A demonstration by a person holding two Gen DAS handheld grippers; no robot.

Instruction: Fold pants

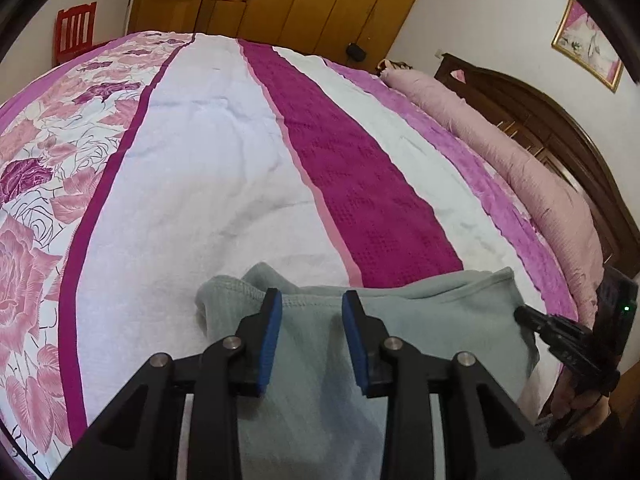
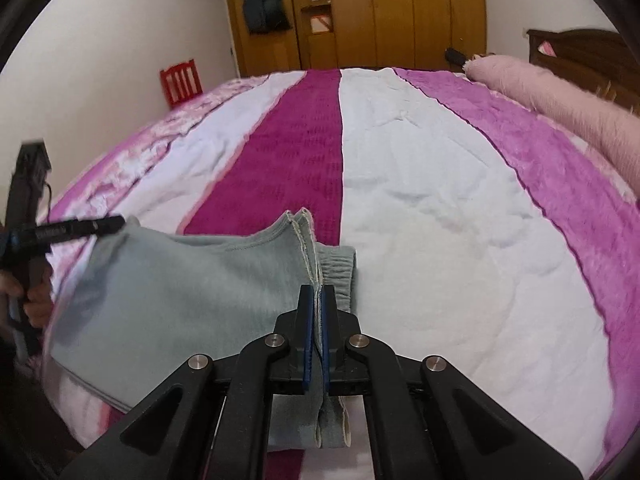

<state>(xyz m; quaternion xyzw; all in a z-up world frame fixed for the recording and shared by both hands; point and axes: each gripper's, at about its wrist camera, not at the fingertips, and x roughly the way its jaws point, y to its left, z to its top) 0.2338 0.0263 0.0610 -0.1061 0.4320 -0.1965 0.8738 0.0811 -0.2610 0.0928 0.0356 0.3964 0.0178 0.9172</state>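
On the near edge of the bed [image 2: 440, 200], the grey pants [image 2: 180, 280] lie spread across the striped cover, and I hold a claw in each hand over them. My right claw [image 2: 318, 300] is pinched tight on a doubled edge of the pants: the 2 blue pads [image 2: 307, 340] press together with the stitched hem standing up between them and running on past the tips. Just to the right of that hem, the gathered waistband [image 2: 340, 276] sits bunched on the white stripe. The rest of the cloth stretches away to the left in a broad, fairly flat sheet, reaching toward my left claw [image 2: 108, 225], whose black tip shows at the far corner of the fabric in the right wrist view.

From the left wrist view, my left claw [image 1: 312, 304] hangs over the pants [image 1: 400, 320] with its jaws partly apart. The 2 blue pads [image 1: 272, 340] stand clear of each other, with grey cloth visible below the gap, and I see nothing pressed between them. A folded hem line runs across just beyond the tips. My right claw [image 1: 524, 314] shows at the right edge of the cloth.

Beyond the bed stand a wooden wardrobe [image 2: 400, 12] and a red chair [image 2: 180, 80]; a long pink bolster [image 1: 500, 152] lies along the dark headboard [image 1: 560, 128].
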